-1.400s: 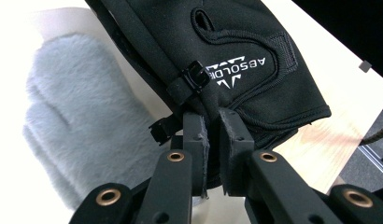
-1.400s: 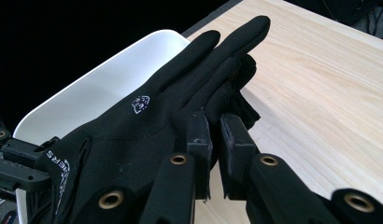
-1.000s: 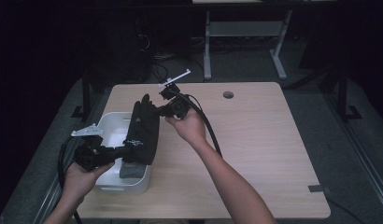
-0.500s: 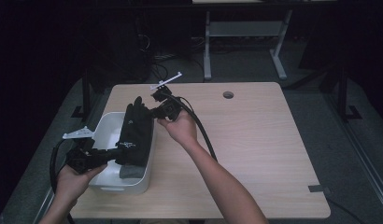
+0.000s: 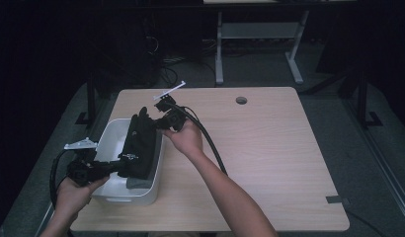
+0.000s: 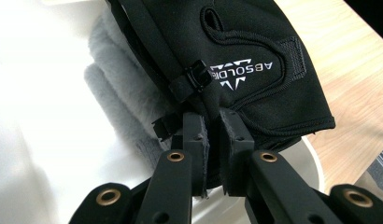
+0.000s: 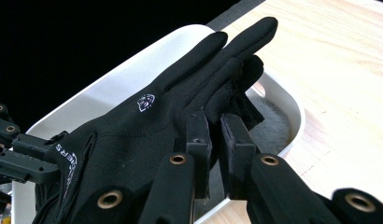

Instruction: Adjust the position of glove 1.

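A black glove (image 5: 141, 143) is held over the bin (image 5: 111, 136), both grippers (image 6: 213, 135) (image 7: 215, 133) clamped on it; lowering and release are judged next.

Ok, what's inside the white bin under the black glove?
A grey fuzzy item lies in the white bin, beneath the black glove that both grippers hold. The glove hides most of it, so its full extent can't be seen.

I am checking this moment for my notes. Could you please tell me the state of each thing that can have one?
Black glove: stretched between both tools, held over the bin.
Left tool: shut on the glove's cuff end.
Right tool: shut on the glove's finger end.
White bin: upright on the table, without a lid.
Grey cloth: lying inside the bin, under the glove.
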`<state>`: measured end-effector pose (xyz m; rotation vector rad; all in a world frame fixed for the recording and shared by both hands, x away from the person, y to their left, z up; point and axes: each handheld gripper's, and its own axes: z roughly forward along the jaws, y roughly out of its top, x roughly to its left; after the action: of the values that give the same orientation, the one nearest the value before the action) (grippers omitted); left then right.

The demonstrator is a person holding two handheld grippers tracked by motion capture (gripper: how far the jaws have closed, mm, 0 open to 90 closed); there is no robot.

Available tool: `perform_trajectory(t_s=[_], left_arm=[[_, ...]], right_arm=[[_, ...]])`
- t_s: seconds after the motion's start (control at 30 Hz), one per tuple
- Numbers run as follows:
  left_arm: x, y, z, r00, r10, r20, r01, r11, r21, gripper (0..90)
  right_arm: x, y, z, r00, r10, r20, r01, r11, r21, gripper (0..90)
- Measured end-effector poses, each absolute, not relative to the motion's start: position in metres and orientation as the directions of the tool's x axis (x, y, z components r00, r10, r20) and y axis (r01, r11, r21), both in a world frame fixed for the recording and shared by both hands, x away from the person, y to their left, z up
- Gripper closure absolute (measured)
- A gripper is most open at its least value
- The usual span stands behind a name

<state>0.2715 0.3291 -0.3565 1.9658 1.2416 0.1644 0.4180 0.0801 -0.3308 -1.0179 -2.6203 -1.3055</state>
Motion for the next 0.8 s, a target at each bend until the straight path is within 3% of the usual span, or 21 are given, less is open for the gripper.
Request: perform_trajectory(t_s=[0.47, 0.8], left_arm=[[0.274, 0.326, -0.371, 0.511, 0.802, -0.308, 0.746, -0.236, 0.623, 81.8], [0.277, 0.329, -0.367, 0.511, 0.798, -0.321, 0.749, -0.23, 0.621, 69.9]], right_arm=[[0.422, 0.084, -0.356, -0.78, 0.539, 0.319, 0.589, 0.458, 0.666, 81.0], [0.425, 0.077, -0.354, -0.771, 0.554, 0.315, 0.598, 0.459, 0.657, 66.5]])
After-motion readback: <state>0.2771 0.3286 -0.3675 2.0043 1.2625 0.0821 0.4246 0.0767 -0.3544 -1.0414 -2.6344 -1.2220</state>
